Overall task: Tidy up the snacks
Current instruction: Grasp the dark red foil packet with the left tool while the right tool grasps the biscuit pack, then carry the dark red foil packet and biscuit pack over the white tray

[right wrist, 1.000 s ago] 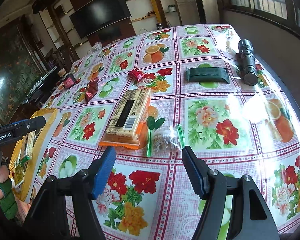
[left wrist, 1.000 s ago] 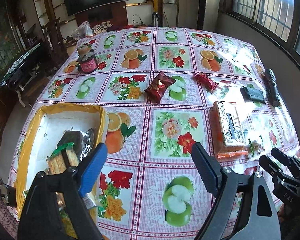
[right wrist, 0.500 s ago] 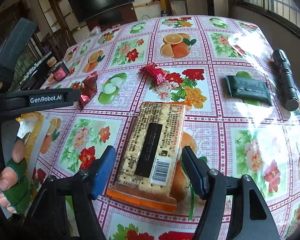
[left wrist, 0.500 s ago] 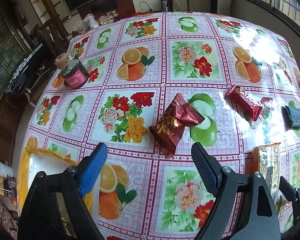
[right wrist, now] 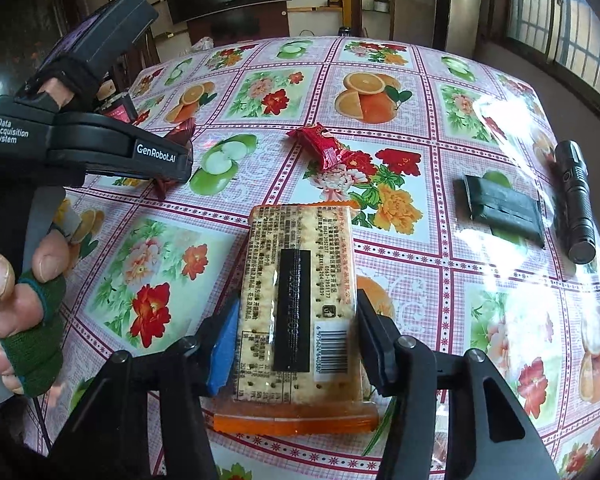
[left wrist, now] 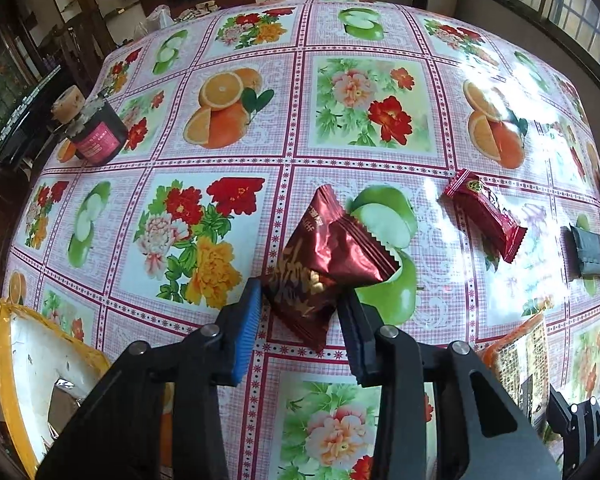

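A dark red foil snack pouch (left wrist: pixel 320 264) lies on the fruit-and-flower tablecloth. My left gripper (left wrist: pixel 300 292) points down at it, and its closing jaws have both pads against the pouch's near end. A long cracker pack (right wrist: pixel 296 300) with an orange wrapper edge lies lengthwise in the right wrist view. My right gripper (right wrist: pixel 298 300) is closing on it, with the pads touching its two long sides. A small red snack bar (left wrist: pixel 486 216) lies further right, seen also as the red bar (right wrist: pixel 324 146). The cracker pack (left wrist: pixel 520 356) shows at the lower right of the left wrist view.
A yellow-rimmed tray (left wrist: pixel 4 344) sits at the near left table edge. A dark jar (left wrist: pixel 96 132) stands at the far left. A dark green packet (right wrist: pixel 500 210) and a black flashlight (right wrist: pixel 574 200) lie to the right. A person's gloved hand (right wrist: pixel 28 320) holds the left gripper's body (right wrist: pixel 120 152).
My left gripper left the tray, travelled forward to the dark red pouch and narrowed its jaws onto it. My right gripper came up to the cracker pack and its jaws narrowed onto the sides.
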Tool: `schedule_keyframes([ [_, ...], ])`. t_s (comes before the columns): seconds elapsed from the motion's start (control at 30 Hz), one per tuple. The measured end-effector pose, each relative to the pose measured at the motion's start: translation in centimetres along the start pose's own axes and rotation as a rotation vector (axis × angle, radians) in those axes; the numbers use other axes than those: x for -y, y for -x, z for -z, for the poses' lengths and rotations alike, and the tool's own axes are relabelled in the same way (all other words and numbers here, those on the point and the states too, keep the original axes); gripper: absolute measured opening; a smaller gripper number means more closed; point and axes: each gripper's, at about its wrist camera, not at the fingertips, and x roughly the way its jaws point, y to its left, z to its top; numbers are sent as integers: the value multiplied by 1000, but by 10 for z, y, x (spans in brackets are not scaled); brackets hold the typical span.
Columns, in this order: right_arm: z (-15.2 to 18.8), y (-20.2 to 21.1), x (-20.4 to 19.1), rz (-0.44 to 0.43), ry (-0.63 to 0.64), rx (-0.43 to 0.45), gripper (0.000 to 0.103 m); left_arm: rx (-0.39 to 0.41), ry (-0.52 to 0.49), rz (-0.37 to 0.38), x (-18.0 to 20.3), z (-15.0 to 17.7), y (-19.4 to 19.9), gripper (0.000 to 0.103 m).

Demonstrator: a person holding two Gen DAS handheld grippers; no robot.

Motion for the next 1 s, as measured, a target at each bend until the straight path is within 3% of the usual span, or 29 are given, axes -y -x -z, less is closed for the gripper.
schedule_keyframes([
  [0.13,11,19,2,-67,-25,22,53,-13,59,77,-15,17,19,39],
  [0.3,25,57,4,-128,-49,71,53,53,75,135,-31,60,73,39],
  [0.6,55,108,-6,-238,-62,113,53,190,36,39,-41,148,154,39],
  [1.0,79,126,-41,-313,-29,110,53,240,27,-74,-67,206,182,39],
])
